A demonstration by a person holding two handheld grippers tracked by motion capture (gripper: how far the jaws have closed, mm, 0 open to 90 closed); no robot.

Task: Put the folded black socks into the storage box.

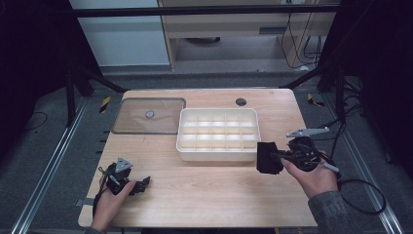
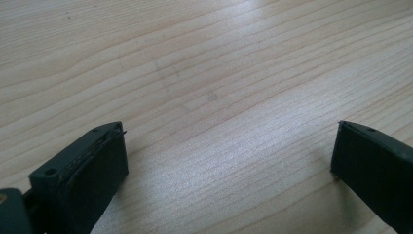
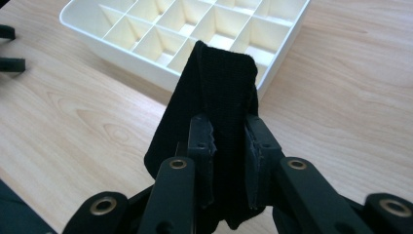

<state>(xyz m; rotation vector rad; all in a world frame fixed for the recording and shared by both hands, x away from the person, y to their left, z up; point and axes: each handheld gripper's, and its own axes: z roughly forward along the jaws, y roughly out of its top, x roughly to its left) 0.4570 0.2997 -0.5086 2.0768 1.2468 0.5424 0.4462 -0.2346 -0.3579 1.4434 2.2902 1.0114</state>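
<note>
The right gripper (image 3: pixel 229 146) pinches a folded black cloth (image 3: pixel 219 97) between its pads, the fabric standing up out of the jaws and sagging to one side. In the high view the cloth (image 1: pixel 268 157) hangs just beside the near right corner of the white tray (image 1: pixel 184 130), which suggests it is being carried toward one of the tray's compartments; held by its middle fold, it stays compact enough to drop into a cell. The tray's cells, as far as they can be seen, look empty.

The left gripper (image 1: pixel 141 185) lies low on the table (image 1: pixel 204 195), well apart from the tray on its near left side, its jaws spread wide with only bare wood between them (image 2: pixel 229 146). It seems to be parked out of the way, leaving the work to the other hand.

The clear lid (image 1: pixel 148 116) lies flat just left of the tray, probably set aside so the compartments stay open.

Which cell the cloth is meant for cannot be told. Its lower end is hidden behind the right gripper's jaws, and what kind of garment or strap it is stays unclear. The round thing on the lid is too small to identify.
</note>
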